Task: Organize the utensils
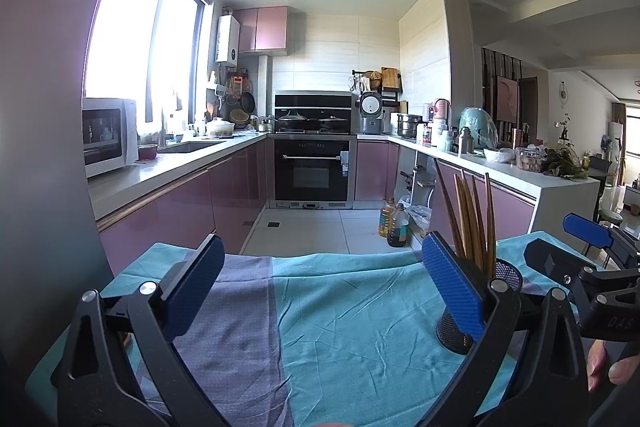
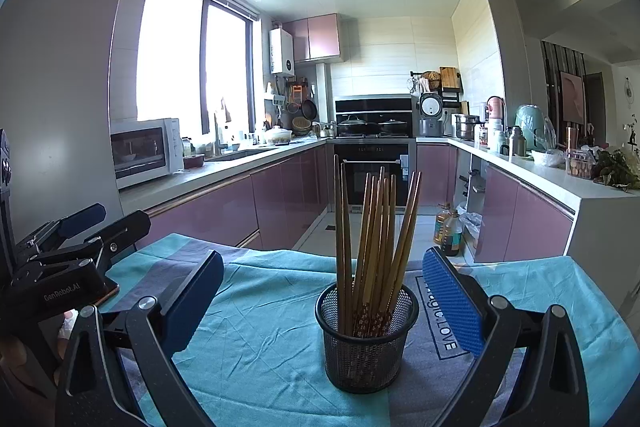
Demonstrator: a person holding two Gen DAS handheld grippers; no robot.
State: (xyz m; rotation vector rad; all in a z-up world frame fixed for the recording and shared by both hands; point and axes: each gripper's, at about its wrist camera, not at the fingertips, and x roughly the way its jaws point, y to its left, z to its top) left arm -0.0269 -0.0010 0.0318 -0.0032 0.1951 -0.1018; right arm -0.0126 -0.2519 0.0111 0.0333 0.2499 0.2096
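Observation:
A black mesh holder (image 2: pixel 366 347) stands upright on the teal and purple cloth (image 2: pixel 260 331), filled with several wooden chopsticks (image 2: pixel 372 227) that lean apart. My right gripper (image 2: pixel 324 301) is open, its blue pads on either side of the holder and not touching it. In the left wrist view the holder (image 1: pixel 510 273) and chopsticks (image 1: pixel 472 227) sit partly hidden behind my right-hand fingertip. My left gripper (image 1: pixel 324 287) is open over bare cloth (image 1: pixel 352 327), holding nothing. Each gripper shows in the other's view: the right gripper (image 1: pixel 548 237) at the right edge, the left gripper (image 2: pixel 124 213) at the left edge.
A person's fingertips (image 1: pixel 600 363) show at the lower right. Past the table's far edge lies a tiled kitchen floor with oil bottles (image 2: pixel 448 231). Pink cabinets, an oven (image 2: pixel 372 171) and a microwave (image 2: pixel 144 151) line the room. A grey fridge wall (image 1: pixel 44 147) stands close on the left.

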